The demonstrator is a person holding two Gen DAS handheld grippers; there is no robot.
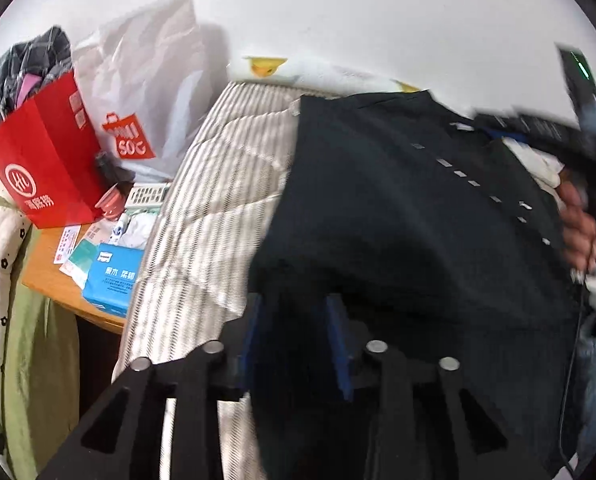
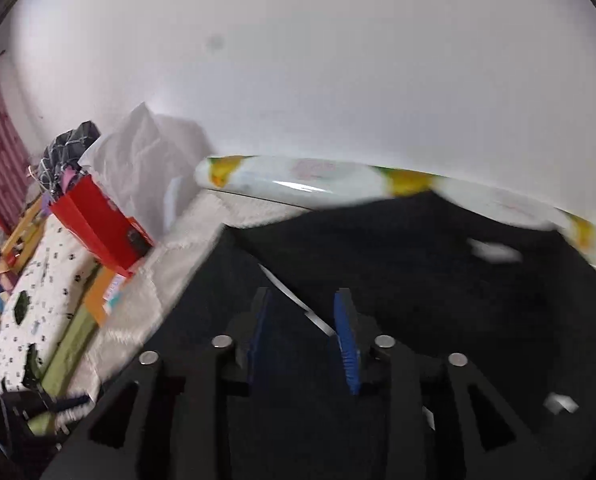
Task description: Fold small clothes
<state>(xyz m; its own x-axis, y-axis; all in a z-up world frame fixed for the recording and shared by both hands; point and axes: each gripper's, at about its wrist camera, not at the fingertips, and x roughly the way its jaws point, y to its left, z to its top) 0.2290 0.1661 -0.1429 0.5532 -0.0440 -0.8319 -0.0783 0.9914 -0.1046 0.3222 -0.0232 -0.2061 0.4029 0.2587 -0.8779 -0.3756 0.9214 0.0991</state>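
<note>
While the black shirt [image 1: 397,220] lies spread on the bed [image 1: 218,184], both claws, left [image 1: 294,344] and right [image 2: 301,344], stand part-open, empty; soft and light, it is probably best pinched at its edges.

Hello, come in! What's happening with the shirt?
Both grippers, left gripper and right gripper, open, empty. Black shirt flat on bed. Nothing blocking.

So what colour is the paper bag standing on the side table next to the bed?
Red with white print; the paper bag shows best in the left wrist view.
</note>
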